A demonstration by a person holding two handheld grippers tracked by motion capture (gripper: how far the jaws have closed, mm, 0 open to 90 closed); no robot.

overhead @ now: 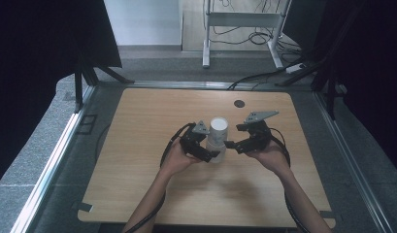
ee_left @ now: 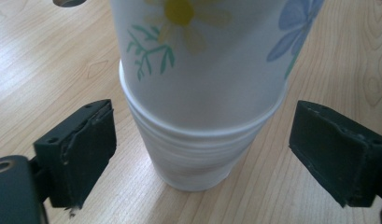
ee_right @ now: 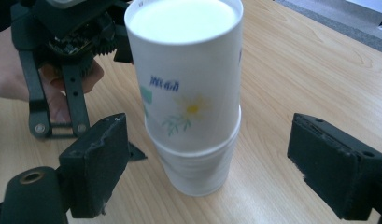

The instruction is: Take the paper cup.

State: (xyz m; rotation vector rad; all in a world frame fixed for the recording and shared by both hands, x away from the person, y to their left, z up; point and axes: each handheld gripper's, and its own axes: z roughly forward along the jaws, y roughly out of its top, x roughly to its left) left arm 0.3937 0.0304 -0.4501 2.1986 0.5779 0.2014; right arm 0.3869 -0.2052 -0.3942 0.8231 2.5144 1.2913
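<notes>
**Inspector:** Orientation of the cup stack point(overhead: 217, 138)?

**Assistant:** It stands upright near the middle of the wooden table point(overhead: 138, 145), long axis vertical. A flower-printed paper cup point(ee_right: 191, 79) is nested in a plain white cup point(ee_right: 198, 168), whose rolled rim rings it.

**Inspector:** Contents?

**Assistant:** The printed cup's top point(ee_right: 184, 21) is flat and white; its inside cannot be seen.

**Inspector:** Grippers?

**Assistant:** The left gripper point(overhead: 216, 154) and right gripper point(overhead: 229, 144) both straddle the lower cup, black pads clear of its sides, gripping nothing.

Stacked cups point(overhead: 218, 138) stand on table point(overhead: 138, 145), between both claws
</notes>
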